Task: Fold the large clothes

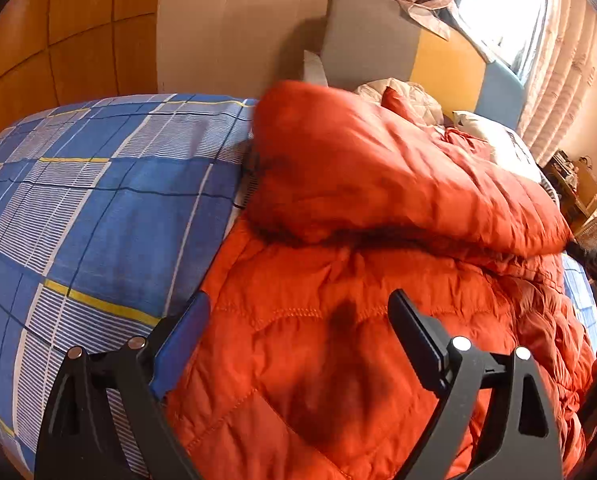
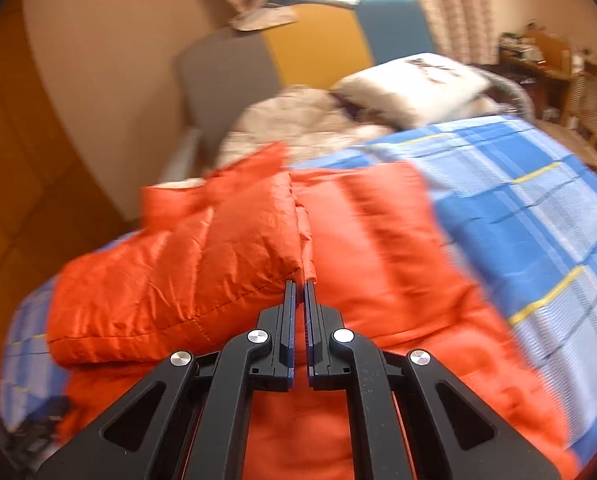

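An orange quilted jacket lies spread on the bed, over a blue checked sheet; taking the jacket as the landmark, the sheet shows bare on both sides of it, and a heap of pale bedding and a white pillow sit beyond its far end, towards the headboard.

One part of the jacket, a sleeve or a side panel, is already turned over and rests on top of the body. In the right wrist view this flap lies on the jacket's left half, with its edge running down the middle of the garment.

The right gripper has its fingers pressed together, with only a sliver of a gap, right at the near corner of that flap. A small tip of orange cloth sits just at the fingertips; whether it is truly pinched I cannot tell, as the view is blurred there.

The left gripper is spread wide above the jacket's near part, just inside its edge next to the sheet, with nothing between its fingers.

By my judgement the fold is at an early stage: one flap is laid in, while the other side, the lengthwise fold and the final tidy bundle are all left to do
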### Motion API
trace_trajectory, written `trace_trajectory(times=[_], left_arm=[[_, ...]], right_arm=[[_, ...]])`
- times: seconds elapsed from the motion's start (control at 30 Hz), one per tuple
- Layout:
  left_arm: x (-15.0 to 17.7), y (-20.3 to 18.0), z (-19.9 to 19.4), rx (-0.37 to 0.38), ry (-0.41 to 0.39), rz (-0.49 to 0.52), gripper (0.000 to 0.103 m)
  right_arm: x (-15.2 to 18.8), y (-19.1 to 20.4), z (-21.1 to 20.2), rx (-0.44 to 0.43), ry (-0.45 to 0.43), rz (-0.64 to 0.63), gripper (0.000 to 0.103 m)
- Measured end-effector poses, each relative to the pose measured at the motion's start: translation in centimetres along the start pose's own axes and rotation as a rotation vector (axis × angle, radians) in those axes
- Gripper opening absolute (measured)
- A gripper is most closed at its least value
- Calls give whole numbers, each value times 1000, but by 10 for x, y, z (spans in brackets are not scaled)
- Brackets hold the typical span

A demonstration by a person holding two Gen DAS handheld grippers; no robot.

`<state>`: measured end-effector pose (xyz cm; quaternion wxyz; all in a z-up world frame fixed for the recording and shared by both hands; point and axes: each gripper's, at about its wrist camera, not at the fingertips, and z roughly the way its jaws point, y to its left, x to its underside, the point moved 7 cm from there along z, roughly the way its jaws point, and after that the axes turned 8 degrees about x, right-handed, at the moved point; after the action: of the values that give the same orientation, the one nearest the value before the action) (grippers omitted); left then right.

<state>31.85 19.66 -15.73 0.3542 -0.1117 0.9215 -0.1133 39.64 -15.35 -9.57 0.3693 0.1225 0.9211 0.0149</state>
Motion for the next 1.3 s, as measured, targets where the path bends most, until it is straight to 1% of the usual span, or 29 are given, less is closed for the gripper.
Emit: trace_trajectory(times=[0.03, 0.07, 0.13, 0.17, 0.27, 0.3, 0.33, 0.37, 0.4, 0.43, 0.5, 0.57, 0.67, 0.73, 0.83, 1.0, 1.1, 1.23, 1.3], left_arm=[[-2, 1, -3, -4, -9, 4, 89], [-3, 1, -4, -9, -16, 8, 89], [-7, -2, -9, 9, -36, 17, 89], [-11, -6, -11, 13, -43, 23, 89], [-22, -14, -12, 22, -65, 56, 89], [-27, -18, -11, 22, -70, 69, 89], [-31, -20, -10, 21, -75, 78, 89], [-36, -25, -10, 24, -81, 90, 89], [-41, -29, -10, 27, -89, 100, 89], [-48, -34, -8, 30, -100, 112, 89], [-56, -40, -5, 32, -105, 125, 89], [-66, -46, 1, 32, -105, 133, 89], [-78, -55, 13, 33, -104, 154, 89], [-84, -61, 22, 42, -97, 167, 89], [-89, -69, 34, 53, -88, 200, 87], [-94, -77, 54, 59, -67, 247, 86], [-95, -72, 73, 54, -36, 239, 85], [-90, -65, 95, 67, 9, 219, 86], [-85, -60, 106, 76, 26, 203, 86]], right_arm=[[1, -10, 7, 38, 16, 3, 3], [3, -14, 12, 58, 21, 0, 3], [7, -23, 21, 84, 44, -4, 3], [10, -23, 24, 84, 58, -8, 3], [16, -26, 19, 74, 60, 13, 4], [16, -26, 14, 80, 51, 18, 8], [13, -26, 11, 96, 33, 10, 18], [9, -23, 2, 88, -5, -2, 27], [6, -18, -4, 70, -30, -8, 49], [2, -12, -12, 55, -62, -17, 66], [-6, 5, -19, 29, -96, -58, 67], [-12, 24, -18, -9, -99, -100, 67], [-18, 46, -9, -17, -96, -156, 67], [-20, 53, -1, -11, -84, -170, 67], [-24, 54, 24, 22, -48, -187, 67], [-25, 48, 47, 78, -24, -211, 67], [-24, 42, 65, 111, 6, -234, 67], [-15, 45, 89, 122, 45, -284, 68], [-13, 45, 102, 107, 68, -280, 68]])
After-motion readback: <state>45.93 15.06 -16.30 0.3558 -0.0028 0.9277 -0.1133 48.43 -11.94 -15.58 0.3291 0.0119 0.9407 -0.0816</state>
